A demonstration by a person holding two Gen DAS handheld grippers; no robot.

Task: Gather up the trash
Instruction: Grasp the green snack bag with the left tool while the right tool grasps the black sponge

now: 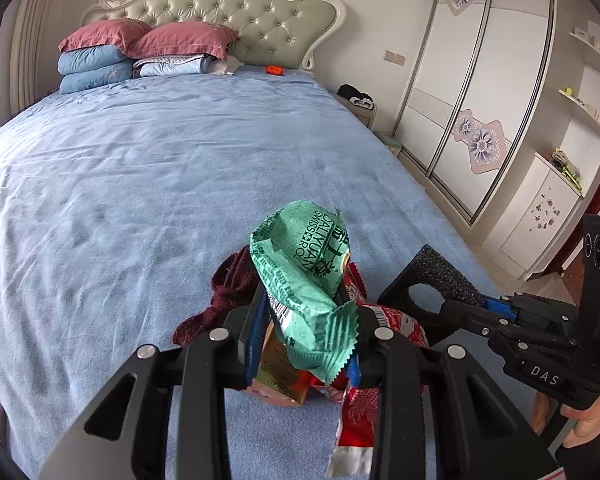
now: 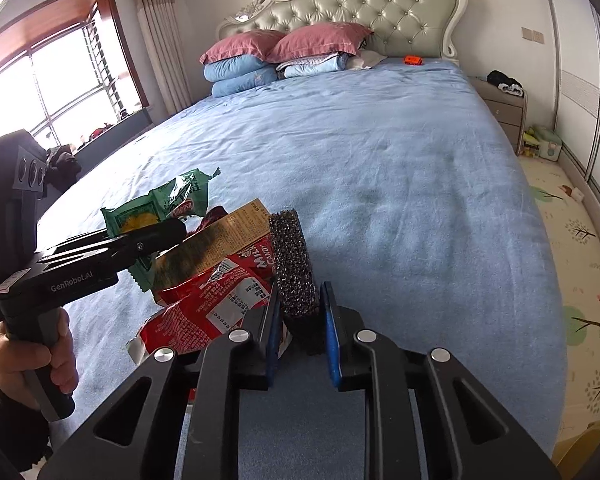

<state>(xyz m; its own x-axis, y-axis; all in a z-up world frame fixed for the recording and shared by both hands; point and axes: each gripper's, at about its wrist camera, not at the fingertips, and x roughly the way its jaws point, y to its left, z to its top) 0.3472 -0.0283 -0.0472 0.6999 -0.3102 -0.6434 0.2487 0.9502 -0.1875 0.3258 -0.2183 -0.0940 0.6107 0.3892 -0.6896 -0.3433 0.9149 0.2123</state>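
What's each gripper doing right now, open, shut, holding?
Left gripper: shut on a bundle of wrappers, with the green wrapper on top.
Right gripper: shut on the black foam piece.

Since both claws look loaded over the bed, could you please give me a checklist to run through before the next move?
1. Left claw grips the green wrapper: ok, bundled with a tan box and red candy wrapper.
2. Right claw grips the black foam piece: ok.
3. Red candy wrapper secure: cannot tell; its tail hangs loose below.
4. Maroon cloth free of the bundle: cannot tell; it lies directly behind it.
5. Trash bin in sight: not ok, none visible.
6. Remaining items on the blue bedspread: an orange object near the headboard.
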